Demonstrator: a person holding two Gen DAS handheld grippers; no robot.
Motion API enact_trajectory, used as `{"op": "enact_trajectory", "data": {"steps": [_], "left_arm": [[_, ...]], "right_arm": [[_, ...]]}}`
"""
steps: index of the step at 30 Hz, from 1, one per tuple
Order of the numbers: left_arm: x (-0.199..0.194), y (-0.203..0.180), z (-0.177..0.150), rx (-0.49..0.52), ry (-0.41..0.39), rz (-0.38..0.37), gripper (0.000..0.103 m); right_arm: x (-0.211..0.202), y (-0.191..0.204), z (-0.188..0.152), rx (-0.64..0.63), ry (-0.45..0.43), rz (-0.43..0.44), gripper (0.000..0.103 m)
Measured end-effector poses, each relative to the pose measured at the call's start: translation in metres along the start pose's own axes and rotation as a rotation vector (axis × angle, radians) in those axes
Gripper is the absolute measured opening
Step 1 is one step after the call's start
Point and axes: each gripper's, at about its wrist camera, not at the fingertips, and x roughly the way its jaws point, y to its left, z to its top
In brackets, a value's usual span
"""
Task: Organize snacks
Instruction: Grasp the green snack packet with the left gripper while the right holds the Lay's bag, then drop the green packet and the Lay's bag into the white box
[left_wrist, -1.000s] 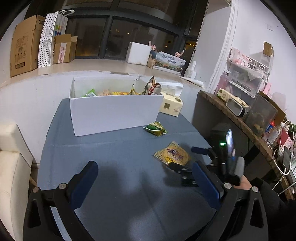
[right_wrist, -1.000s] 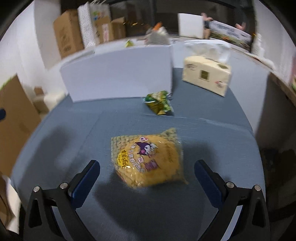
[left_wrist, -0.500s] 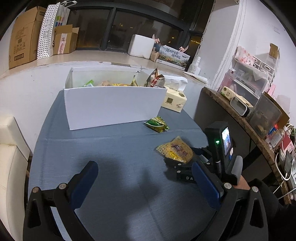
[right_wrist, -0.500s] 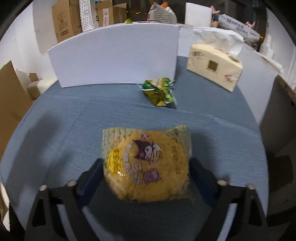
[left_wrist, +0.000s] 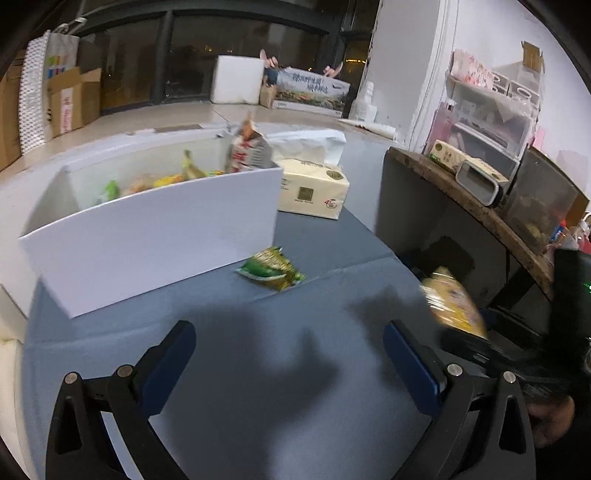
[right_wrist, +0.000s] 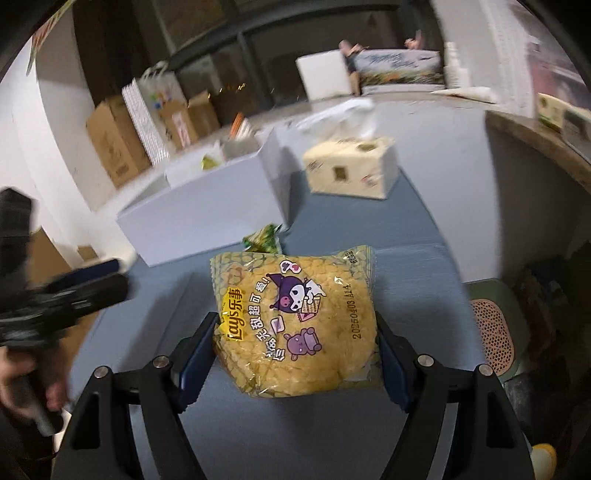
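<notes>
My right gripper is shut on a yellow Lay's chip bag and holds it above the blue-grey table. The same bag shows at the right of the left wrist view, lifted off the table. My left gripper is open and empty over the table's near part. A green snack packet lies on the table in front of the white box, which holds several snacks. The packet also shows in the right wrist view, just beyond the bag.
A beige tissue box stands right of the white box. A wooden shelf with containers runs along the right. Cardboard boxes stand at the back left. The left gripper appears at the left of the right wrist view.
My right gripper closed on the yellow chip bag and lifted it off the table, swinging right. My left gripper moved forward toward the white box.
</notes>
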Motion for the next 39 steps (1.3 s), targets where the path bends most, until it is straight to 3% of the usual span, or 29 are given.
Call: {"op": "enact_trajectory", "data": {"steps": [4, 11, 20, 24, 26, 27, 28, 33, 39], "left_arm": [[0.039, -0.008, 0.019, 0.017, 0.009, 0.058, 0.103], [0.085, -0.006, 0.040, 0.036, 0.030, 0.087, 0.103], [0.130, 0.018, 0.039, -0.004, 0.101, 0.142, 0.102], [0.139, 0.024, 0.035, -0.024, 0.127, 0.115, 0.089], [0.143, 0.023, 0.035, -0.015, 0.136, 0.117, 0.073], [0.145, 0.021, 0.034, -0.001, 0.144, 0.119, 0.059], [0.146, 0.018, 0.034, 0.013, 0.145, 0.123, 0.053], [0.138, 0.016, 0.029, 0.026, 0.125, 0.113, 0.042], [0.073, 0.012, 0.026, 0.055, 0.013, 0.074, 0.042]], "right_arm": [[-0.016, -0.013, -0.004, 0.041, -0.031, 0.011, 0.082], [-0.014, -0.027, -0.008, 0.083, -0.036, 0.042, 0.081], [-0.016, -0.032, -0.011, 0.099, -0.054, 0.076, 0.082], [-0.013, -0.035, -0.013, 0.113, -0.046, 0.080, 0.082], [-0.013, -0.035, -0.014, 0.120, -0.049, 0.081, 0.082], [-0.013, -0.035, -0.014, 0.126, -0.050, 0.088, 0.082], [-0.013, -0.035, -0.014, 0.125, -0.049, 0.091, 0.082], [-0.013, -0.034, -0.012, 0.111, -0.048, 0.086, 0.082], [-0.006, -0.028, -0.008, 0.100, -0.034, 0.099, 0.082]]}}
